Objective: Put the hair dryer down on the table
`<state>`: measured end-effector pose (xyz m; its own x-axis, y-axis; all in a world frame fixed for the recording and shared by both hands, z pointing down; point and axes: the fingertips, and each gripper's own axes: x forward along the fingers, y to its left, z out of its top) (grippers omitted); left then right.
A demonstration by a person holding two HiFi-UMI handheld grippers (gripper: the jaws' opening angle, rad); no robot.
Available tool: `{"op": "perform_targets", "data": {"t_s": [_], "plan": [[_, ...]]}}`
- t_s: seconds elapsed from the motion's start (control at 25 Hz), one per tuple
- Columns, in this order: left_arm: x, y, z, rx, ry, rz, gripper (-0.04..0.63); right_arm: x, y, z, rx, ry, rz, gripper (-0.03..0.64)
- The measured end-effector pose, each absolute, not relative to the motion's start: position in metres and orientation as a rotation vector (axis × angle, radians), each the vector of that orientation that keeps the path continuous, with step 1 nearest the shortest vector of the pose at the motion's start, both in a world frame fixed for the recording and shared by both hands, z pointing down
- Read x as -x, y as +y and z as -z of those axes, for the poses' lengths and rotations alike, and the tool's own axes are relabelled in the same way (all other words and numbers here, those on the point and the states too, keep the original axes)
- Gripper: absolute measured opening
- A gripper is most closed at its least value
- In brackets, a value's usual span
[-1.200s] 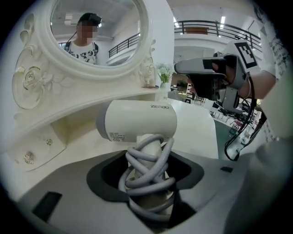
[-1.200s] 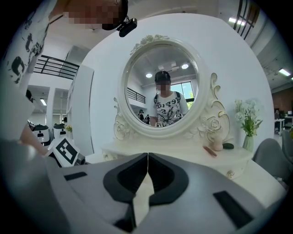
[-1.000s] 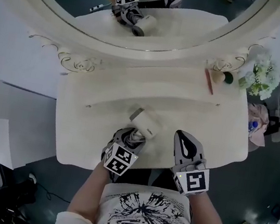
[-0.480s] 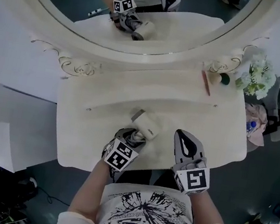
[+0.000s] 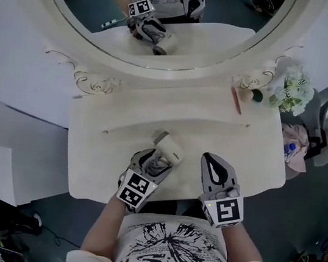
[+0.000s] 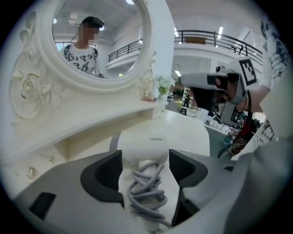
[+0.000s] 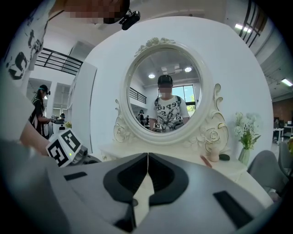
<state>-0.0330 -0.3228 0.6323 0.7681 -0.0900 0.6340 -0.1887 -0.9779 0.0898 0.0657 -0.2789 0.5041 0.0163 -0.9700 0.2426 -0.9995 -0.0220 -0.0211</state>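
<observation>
Hair dryer [image 5: 170,147] is laid on the tabletop [image 5: 241,152], body pointed away, its corded handle left between the jaws of the left gripper [image 5: 158,161], just opened wide, unclamped.

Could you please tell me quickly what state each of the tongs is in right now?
Left tongs: open, having just opened wider; the hair dryer sits between them, not gripped.
Right tongs: closed, empty.

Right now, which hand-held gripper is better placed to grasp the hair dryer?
Left hand-held gripper: its jaws have just been opening and stand apart around the cord-wrapped handle of the hair dryer. The right hand-held gripper is shut, empty, alongside.
</observation>
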Motion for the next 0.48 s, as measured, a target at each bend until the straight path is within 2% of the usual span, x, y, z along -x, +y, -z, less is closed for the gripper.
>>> {"op": "perform_targets", "data": {"t_s": [0.12, 0.2, 0.28, 0.48], "plan": [[0.033, -0.330, -0.596, -2.854, -0.295, -0.853, 0.316, -0.062, -0.279, -0.494, -2.125, -2.090, -0.246, 0.018], [0.038, -0.336, -0.575, -2.862, -0.362, -0.771, 0.216, -0.057, -0.279, -0.486, -2.122, -2.099, -0.222, 0.018], [0.044, -0.341, -0.557, -2.872, -0.422, -0.705, 0.151, -0.051, -0.280, -0.478, -2.117, -2.110, -0.187, 0.018], [0.059, -0.350, -0.513, -2.943, -0.546, -0.581, 0.053, -0.042, -0.282, -0.454, -2.118, -2.134, -0.101, 0.018]]}}
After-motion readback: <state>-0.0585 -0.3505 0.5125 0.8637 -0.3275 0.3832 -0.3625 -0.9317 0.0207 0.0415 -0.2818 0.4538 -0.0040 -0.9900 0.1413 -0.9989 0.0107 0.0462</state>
